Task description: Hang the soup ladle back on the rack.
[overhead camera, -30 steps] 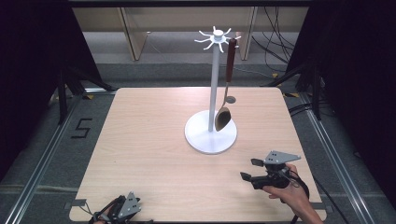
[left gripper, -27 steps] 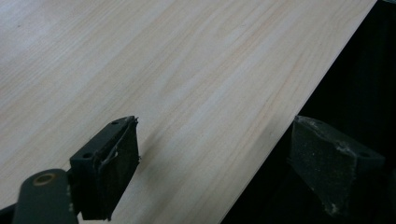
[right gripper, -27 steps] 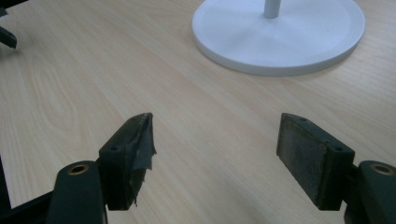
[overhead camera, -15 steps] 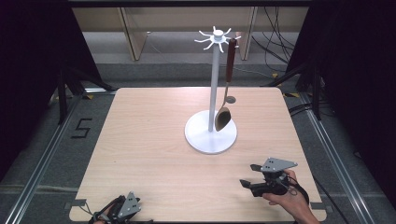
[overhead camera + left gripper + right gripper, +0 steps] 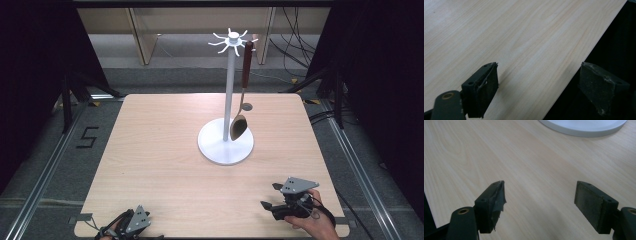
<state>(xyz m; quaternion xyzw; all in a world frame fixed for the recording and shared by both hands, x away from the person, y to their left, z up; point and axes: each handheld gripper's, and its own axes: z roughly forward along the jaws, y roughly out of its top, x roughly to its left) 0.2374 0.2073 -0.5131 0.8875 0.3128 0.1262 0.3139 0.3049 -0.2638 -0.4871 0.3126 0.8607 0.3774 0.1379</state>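
A white utensil stand [image 5: 228,95] with a round base [image 5: 225,146] rises at the middle of the wooden table [image 5: 165,150]. A wooden spoon [image 5: 241,95] with a dark handle hangs from one of its top hooks, bowl down near the base. My right gripper [image 5: 270,196] sits low at the table's front right in a hand, open, nothing between its jaws [image 5: 540,202]. The stand's base edge [image 5: 584,126] lies ahead of it. My left gripper [image 5: 131,223] rests at the front left edge, open and empty [image 5: 539,92].
The table's front edge [image 5: 584,52] runs under the left gripper, with dark floor beyond it. Metal rails [image 5: 45,170] flank the table. Cables [image 5: 295,45] lie on the floor behind. Bare wood spreads left of the stand.
My right gripper has drawn back toward the front edge of the table, away from the stand. The left gripper has stayed put.
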